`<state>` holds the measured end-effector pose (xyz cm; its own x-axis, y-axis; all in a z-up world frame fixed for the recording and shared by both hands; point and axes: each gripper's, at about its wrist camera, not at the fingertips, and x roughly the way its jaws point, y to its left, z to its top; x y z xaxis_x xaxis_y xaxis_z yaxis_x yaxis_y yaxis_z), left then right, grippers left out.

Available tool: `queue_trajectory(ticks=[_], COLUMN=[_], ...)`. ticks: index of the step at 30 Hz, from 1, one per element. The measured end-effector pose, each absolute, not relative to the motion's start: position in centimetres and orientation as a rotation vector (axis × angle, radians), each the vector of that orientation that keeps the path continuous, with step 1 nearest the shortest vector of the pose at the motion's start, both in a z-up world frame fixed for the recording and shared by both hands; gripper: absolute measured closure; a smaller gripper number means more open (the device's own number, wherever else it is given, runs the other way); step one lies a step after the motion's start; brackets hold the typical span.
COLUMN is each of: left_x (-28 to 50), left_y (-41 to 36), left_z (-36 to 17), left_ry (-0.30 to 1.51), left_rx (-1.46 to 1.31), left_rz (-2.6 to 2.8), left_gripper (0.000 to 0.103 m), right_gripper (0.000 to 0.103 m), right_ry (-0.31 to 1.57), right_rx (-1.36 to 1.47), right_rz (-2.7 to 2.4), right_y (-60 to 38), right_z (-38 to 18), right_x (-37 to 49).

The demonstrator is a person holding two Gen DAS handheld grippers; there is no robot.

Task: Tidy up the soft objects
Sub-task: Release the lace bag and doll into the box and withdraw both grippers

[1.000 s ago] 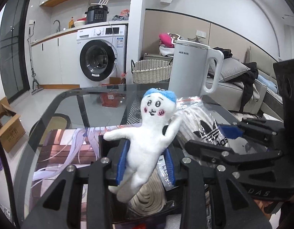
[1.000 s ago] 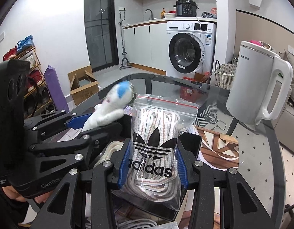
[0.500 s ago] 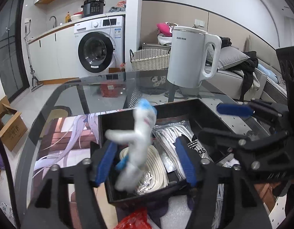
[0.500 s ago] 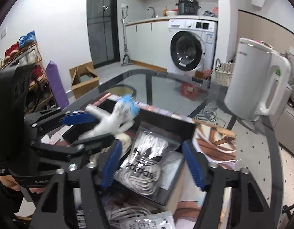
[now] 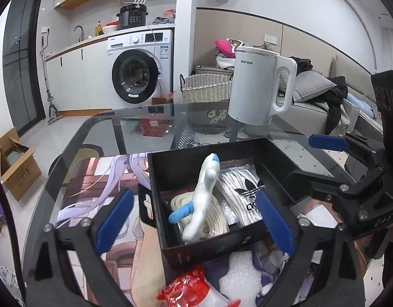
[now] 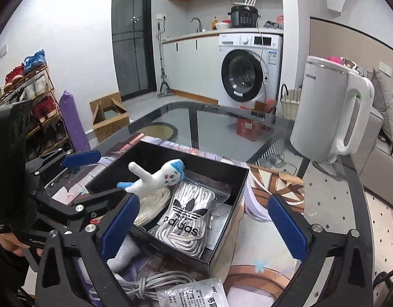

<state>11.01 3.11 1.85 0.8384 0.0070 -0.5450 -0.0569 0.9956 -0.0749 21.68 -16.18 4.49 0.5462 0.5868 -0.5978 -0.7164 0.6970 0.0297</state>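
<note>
Doll (image 5: 202,199), lace bag (image 5: 243,192) dropped; one each.

The white electric kettle (image 5: 257,87) bears "AUX" near its top rim, followed by small characters too fine to read. The clear bag of white rope (image 6: 182,217) in the black box carries the trefoil logo and "adidas". The red packet (image 5: 188,290) at the bottom edge reads "glue". The silvery packet (image 6: 194,294) shows "99" beside Chinese print. The left tongs' (image 6: 99,176) body reads "Gen", the rest hidden.
</note>
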Motion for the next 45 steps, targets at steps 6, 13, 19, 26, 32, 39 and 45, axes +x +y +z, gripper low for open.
queue_trajectory(ticks=[6,13,19,26,32,39,45], left_x=[8.9,7.1,6.2,5.0,4.7,4.9,5.1], left_y=[2.5,1.6,0.9,1.0,1.7,1.8,0.9], left_z=[2.6,2.9,2.5,1.5,1.2,0.5,0.0], left_ry=[0.545,0.537,0.558,0.590,0.611,0.644,0.672], left_rx=[-0.060,-0.053,-0.041,-0.019,-0.032,-0.029,0.002], left_rz=[0.013,-0.003,-0.003,0.000,0.002,-0.015,-0.037], left_gripper=[0.000,0.000,0.000,0.000,0.000,0.000,0.000], right_gripper=[0.001,0.000,0.000,0.000,0.000,0.000,0.000], right_ry=[0.612,0.619,0.636,0.666,0.731,0.802,0.836], right_rx=[-0.230,-0.252,-0.234,-0.238,-0.248,-0.290,-0.308], right_rz=[0.785,0.792,0.790,0.770,0.747,0.758,0.792], right_y=[-17.3,-18.9,-20.2,-20.8,-22.1,-22.3,-22.0], right_z=[4.9,4.4,3.5,2.8,1.9,0.4,-0.4], right_x=[20.1,17.8,16.6,17.1,18.1,18.7,18.6])
